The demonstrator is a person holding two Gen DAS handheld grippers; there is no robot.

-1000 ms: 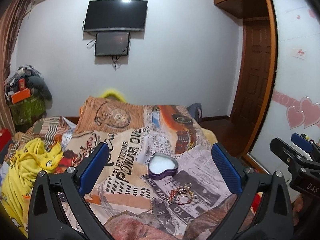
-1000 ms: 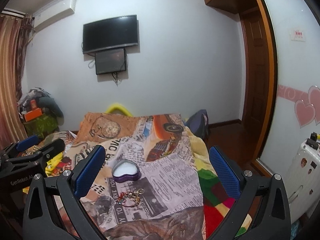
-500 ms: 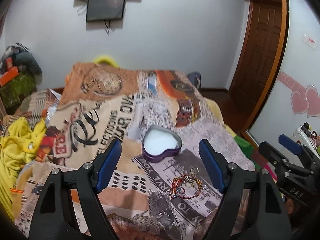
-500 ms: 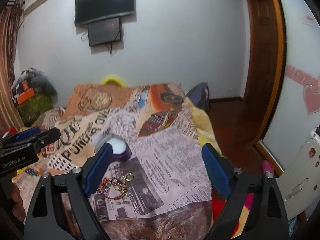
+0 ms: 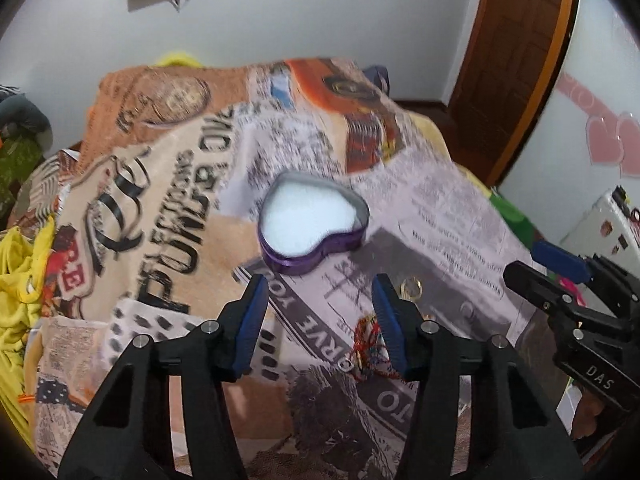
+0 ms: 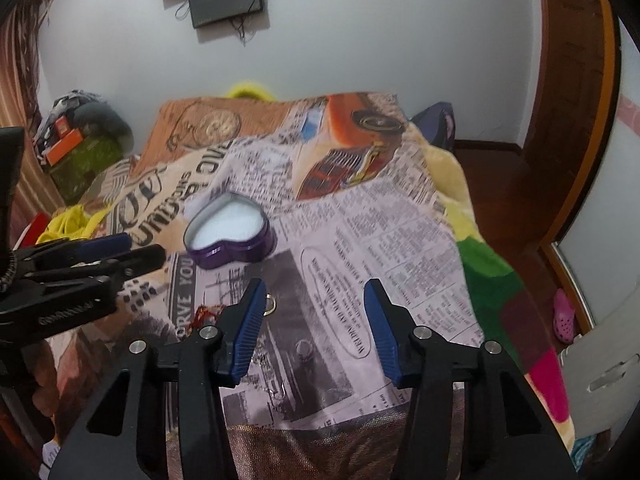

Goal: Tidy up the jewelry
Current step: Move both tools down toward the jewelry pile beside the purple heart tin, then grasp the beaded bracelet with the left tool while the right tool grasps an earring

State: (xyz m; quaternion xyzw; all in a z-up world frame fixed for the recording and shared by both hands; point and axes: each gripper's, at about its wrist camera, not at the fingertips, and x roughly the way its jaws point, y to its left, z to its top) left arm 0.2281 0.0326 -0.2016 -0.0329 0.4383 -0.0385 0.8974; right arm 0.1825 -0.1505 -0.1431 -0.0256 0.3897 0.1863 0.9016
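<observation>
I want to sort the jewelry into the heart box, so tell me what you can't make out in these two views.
- Jewelry pile: left wrist view, the left gripper's right finger covers part; pieces can't be counted.
- Same pile: right wrist view, mostly behind the right gripper's left finger; only the gold ring is clear.
- Heart box interior: blown out white in both views.
- Blanket print: blurred, left wrist view.

A heart-shaped tin [image 5: 313, 227] sits on the bed [image 5: 436, 216], ahead of the left hand-held gripper [image 5: 320, 320]. A tangle of jewelry [image 5: 370, 346] lies nearer, at that gripper's right finger. The right hand-held gripper [image 6: 314, 324] stands to the tangle's right.
</observation>
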